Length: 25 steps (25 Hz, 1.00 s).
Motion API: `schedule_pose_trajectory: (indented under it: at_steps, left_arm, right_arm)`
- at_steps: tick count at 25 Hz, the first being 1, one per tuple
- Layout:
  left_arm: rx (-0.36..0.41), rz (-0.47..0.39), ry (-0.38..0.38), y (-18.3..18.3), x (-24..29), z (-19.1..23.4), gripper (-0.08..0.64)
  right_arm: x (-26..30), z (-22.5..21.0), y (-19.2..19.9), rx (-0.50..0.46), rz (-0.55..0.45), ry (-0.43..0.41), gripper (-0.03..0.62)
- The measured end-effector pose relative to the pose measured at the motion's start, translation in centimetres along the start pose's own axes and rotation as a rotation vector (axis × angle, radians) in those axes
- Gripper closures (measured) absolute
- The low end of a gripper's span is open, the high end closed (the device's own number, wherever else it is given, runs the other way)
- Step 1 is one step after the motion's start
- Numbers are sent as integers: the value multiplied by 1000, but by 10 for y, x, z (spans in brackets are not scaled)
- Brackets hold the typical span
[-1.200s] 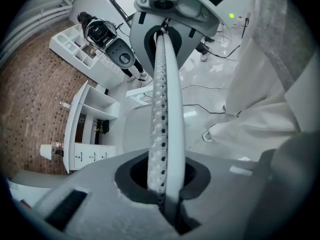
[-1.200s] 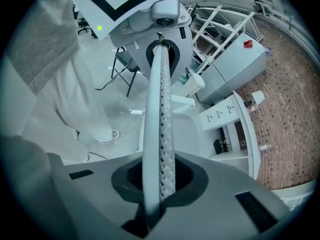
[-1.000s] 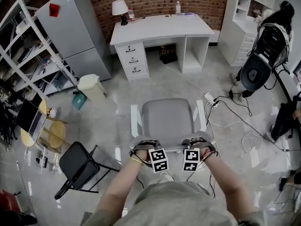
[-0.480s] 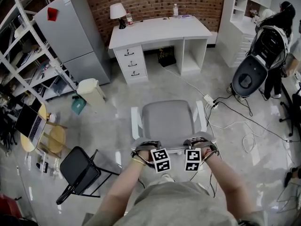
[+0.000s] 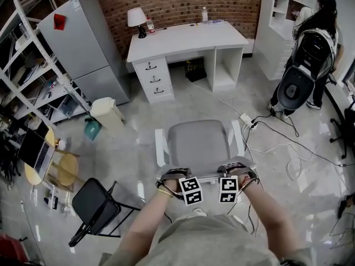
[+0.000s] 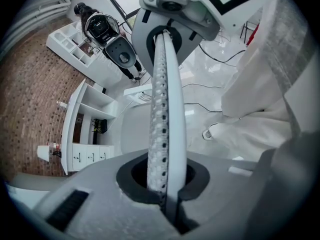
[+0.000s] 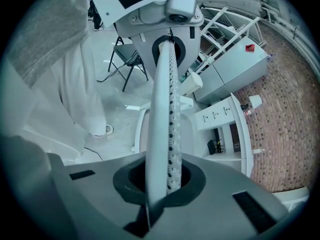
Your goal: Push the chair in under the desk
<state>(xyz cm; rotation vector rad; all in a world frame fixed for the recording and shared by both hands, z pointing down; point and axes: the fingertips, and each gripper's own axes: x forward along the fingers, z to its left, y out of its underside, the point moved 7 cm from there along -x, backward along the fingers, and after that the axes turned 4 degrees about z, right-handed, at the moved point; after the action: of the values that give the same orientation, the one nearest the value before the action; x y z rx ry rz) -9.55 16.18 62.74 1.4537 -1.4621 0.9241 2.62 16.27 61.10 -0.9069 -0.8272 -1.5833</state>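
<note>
Head view: left gripper (image 5: 177, 177) and right gripper (image 5: 233, 174), fingers clenched empty, braced behind chair (image 5: 198, 144); next, push far, under tabletop (image 5: 186, 36)

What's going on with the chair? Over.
Shut on chair back: left gripper, right gripper. Chair apart from desk, not yet under. Floor ahead: cable, power strip.

Office-like lab room — white desk (image 5: 183, 37) with lamp (image 5: 135, 17) against brick wall (image 5: 177, 1), upper centre. Metal shelving (image 5: 33, 76) and laptop (image 5: 33, 148) at left; loose cables (image 5: 283, 146) cross floor (image 5: 133, 143) at right.
</note>
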Motion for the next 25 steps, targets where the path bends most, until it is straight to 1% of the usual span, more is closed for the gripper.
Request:
schedule_pose_trajectory:
  at_steps: [8,12,17,25]
  left_arm:
    - [10,-1,-6,2,5,12,541]
    - [18,0,-11,7,8,19,541]
    - [24,-1,-9,13,12,27,542]
    - [32,2,-2,11,14,36,543]
  right_arm:
    - [7,-11,0,6,11,2,581]
    - [11,-17,-4,8,21,20,581]
    - [15,-24,-9,12,22,18,581]
    - [19,-32,-6,34,26,-3,581]
